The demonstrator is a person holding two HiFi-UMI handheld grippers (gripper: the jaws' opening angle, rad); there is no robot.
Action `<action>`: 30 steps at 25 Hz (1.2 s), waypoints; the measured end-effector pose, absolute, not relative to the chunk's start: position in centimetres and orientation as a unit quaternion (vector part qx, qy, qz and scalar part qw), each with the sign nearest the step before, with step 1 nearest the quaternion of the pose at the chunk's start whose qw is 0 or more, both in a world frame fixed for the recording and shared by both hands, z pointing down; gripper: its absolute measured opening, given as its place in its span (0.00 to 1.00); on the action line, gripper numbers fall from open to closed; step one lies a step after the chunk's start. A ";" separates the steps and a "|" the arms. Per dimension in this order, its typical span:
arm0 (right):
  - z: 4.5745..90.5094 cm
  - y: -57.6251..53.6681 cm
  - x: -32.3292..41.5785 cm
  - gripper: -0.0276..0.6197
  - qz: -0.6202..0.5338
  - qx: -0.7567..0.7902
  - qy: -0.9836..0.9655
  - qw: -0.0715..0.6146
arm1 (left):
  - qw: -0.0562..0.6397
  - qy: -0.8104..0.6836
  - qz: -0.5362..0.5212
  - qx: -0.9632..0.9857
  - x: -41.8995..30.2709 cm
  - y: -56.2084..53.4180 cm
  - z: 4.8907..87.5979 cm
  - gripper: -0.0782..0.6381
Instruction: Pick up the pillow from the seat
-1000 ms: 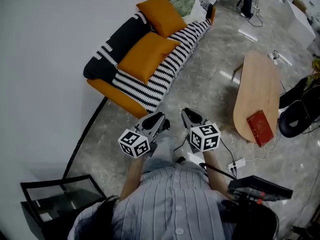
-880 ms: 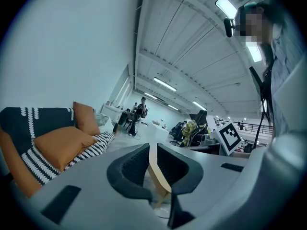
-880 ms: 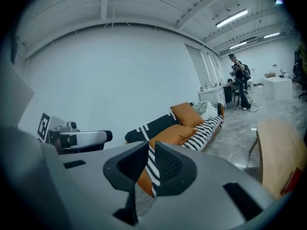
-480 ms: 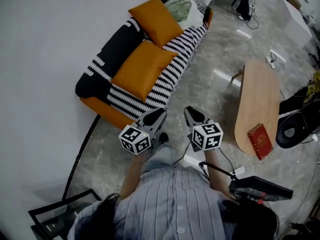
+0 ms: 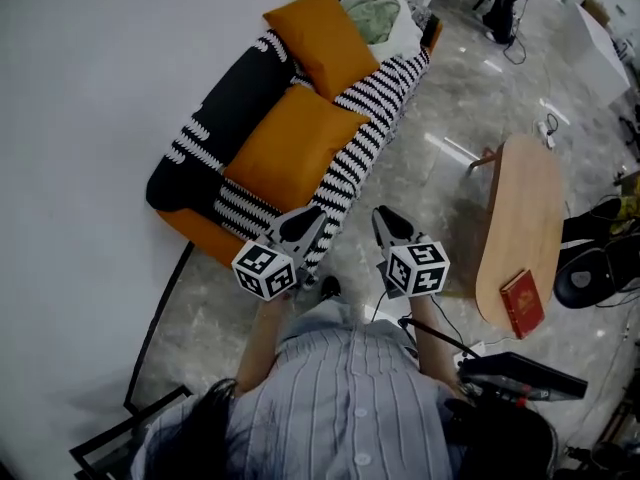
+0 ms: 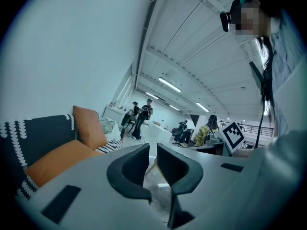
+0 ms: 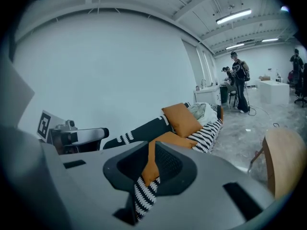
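Well, nearest to me the person holds both tools out in front of the body, side by side and pointed at the sofa. The left tool [image 5: 303, 225] is pinched down to a narrow slit with nothing in it. The right tool [image 5: 392, 224] is the same, closed and empty.

Just beyond their tips is the near end of the sofa [image 5: 196, 230], draped in a black-and-white striped cover [image 5: 352, 164]. The task's orange pillow [image 5: 293, 144] lies flat on the seat, on top of that cover, and neither tool touches it. A second orange pillow [image 5: 322, 36] leans against the backrest further along, with a pale green bundle [image 5: 372, 13] at the far end. Off to the right, well apart from the sofa, stands a wooden worktop [image 5: 522, 198] with a red book [image 5: 523, 304] on it.

What worries me is that both tools are closed. If they meet the pillow like that, they will only shove it along the seat or off it. The pillow looks big and soft, so a pinch on one corner could slip or leave it flopping. A bite taken too deep could catch the striped cover as well and drag it up. And with two matching pillows, the wrong one could get picked.
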State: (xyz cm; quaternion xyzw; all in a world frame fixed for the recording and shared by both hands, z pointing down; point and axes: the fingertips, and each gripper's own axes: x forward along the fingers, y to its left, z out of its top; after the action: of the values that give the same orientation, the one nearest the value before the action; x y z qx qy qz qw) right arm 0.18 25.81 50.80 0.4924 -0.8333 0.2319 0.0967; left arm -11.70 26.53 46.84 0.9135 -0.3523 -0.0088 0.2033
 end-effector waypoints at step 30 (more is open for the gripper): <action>49.9 1.2 9.0 0.12 0.211 0.444 -0.861 0.130 | 0.218 -0.392 -0.030 0.893 -2.1 2.9 46.6 0.16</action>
State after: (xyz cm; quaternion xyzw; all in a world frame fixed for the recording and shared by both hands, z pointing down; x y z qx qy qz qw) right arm 9.04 1.17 49.87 0.4435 -0.8612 0.2114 0.1299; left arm -2.07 2.91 46.57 0.8933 -0.3922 -0.0297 0.2177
